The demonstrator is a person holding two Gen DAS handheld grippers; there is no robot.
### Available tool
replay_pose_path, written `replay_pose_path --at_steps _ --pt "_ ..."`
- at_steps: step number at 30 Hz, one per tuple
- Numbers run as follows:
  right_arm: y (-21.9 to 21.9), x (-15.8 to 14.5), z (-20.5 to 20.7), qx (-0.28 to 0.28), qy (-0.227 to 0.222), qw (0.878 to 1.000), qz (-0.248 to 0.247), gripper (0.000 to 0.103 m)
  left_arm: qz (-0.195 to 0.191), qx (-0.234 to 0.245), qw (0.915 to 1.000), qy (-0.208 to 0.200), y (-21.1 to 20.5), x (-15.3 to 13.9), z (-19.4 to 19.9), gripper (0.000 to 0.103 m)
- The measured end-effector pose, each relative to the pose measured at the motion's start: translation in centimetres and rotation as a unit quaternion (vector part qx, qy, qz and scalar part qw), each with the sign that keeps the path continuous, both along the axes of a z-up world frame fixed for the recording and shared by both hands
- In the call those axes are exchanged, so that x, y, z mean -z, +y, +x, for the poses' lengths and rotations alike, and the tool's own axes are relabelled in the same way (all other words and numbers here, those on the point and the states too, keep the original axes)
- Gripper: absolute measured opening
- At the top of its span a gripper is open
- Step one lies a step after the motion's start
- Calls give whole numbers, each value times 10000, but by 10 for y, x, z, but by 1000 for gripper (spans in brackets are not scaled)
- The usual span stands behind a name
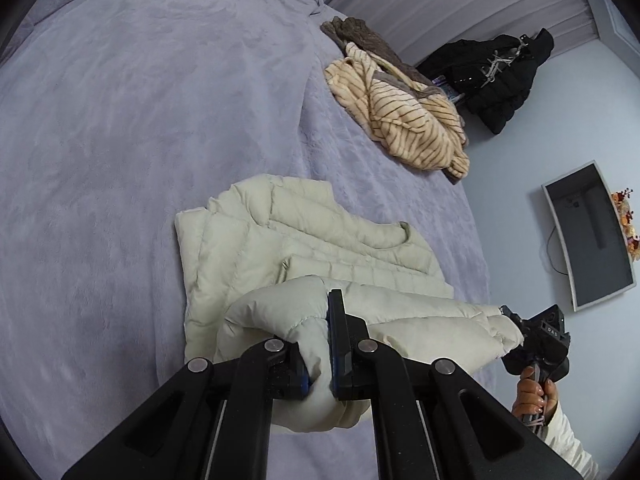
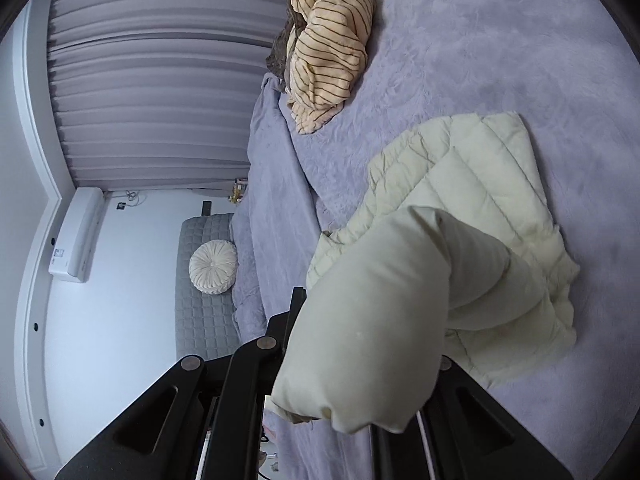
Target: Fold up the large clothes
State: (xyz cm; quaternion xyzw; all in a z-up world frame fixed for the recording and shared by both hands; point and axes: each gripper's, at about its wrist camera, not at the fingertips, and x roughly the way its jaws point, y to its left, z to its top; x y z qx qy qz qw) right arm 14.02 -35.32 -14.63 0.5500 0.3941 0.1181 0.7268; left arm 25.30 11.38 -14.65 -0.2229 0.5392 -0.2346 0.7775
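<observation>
**Left-wrist view: puffer jacket pinched at its lifted edge**

Left-wrist view showed my left claw (image 1: 318, 354) clamped on a roll of the cream jacket (image 1: 304, 240), the padded fabric squeezed thin between the blue pads. My right claw (image 1: 520, 334) sat at the far end of the same raised edge, closed on the fabric there; from its own camera the jacket draped right over the fingers, so the pads themselves were hidden.

The rest of the jacket lay flat on the bed (image 1: 120, 140), near its edge, with a striped garment (image 1: 400, 116) heaped well apart from it.

I judged the jacket light but bulky, soft and springy (down filling tends to puff back once let go). Its shell looked smooth, so likely slippery; a shallow pinch could slide off. Gripping deep, at a quilted seam or hem, seemed safest to me. Both ends of the edge needed holding together, since the middle sagged between my claws.
</observation>
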Motion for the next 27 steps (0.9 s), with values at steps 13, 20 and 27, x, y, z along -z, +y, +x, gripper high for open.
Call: replay_pose_path --at_steps 13,20,27 --pt "-13 74 85 -56 574 9976 -377 13 1096 -24 9932 391 -34 54 49 25" --pt "-17 58 95 -100 568 9966 -590 62 2197 -52 9733 -658 -44 6 30 103" --pt "-22 7 81 28 200 9904 -1369 71 2627 -321 9544 -1382 -45 -31 7 103"
